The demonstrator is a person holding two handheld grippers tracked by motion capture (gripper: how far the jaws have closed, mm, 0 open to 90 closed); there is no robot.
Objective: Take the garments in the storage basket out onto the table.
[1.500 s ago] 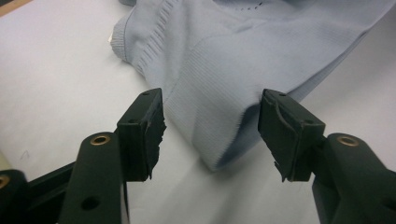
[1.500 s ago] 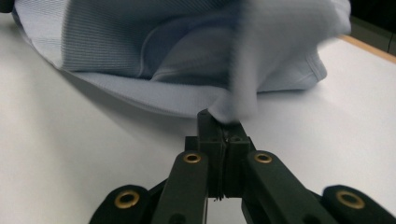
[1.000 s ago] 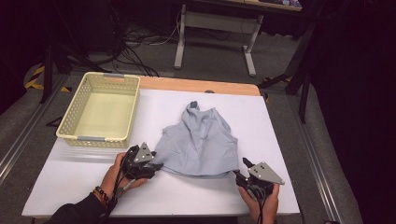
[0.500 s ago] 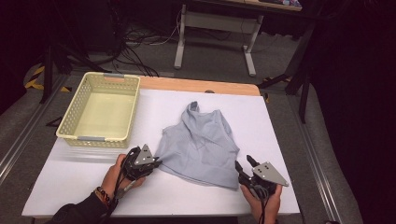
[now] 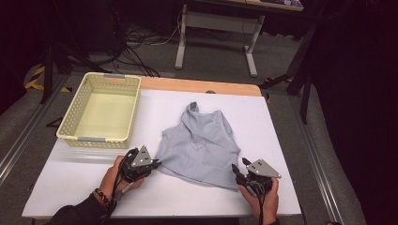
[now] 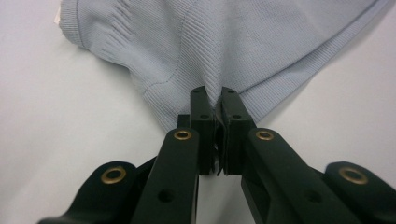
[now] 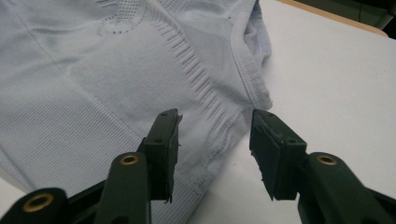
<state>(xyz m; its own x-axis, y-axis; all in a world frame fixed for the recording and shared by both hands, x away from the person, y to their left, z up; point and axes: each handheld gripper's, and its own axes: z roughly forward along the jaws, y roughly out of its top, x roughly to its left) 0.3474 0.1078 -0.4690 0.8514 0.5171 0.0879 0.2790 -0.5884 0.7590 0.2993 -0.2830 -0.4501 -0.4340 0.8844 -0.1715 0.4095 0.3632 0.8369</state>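
Note:
A light blue knit top lies flat on the white table, neck toward the far side. My left gripper is at the top's near-left hem corner. In the left gripper view its jaws have just closed and pinch a fold of the ribbed hem. My right gripper sits at the near-right hem corner. In the right gripper view its jaws stand apart over the edge of the fabric, with the pads off the cloth.
A pale yellow plastic basket with nothing in it stands at the table's far left. The table's wooden far edge borders a dark floor with cables and desk legs. Bare white surface lies right of and in front of the top.
The top's lower hem has shifted and looks narrower, with its near-right corner drawn down toward the right gripper. The left hand has stayed where it was.

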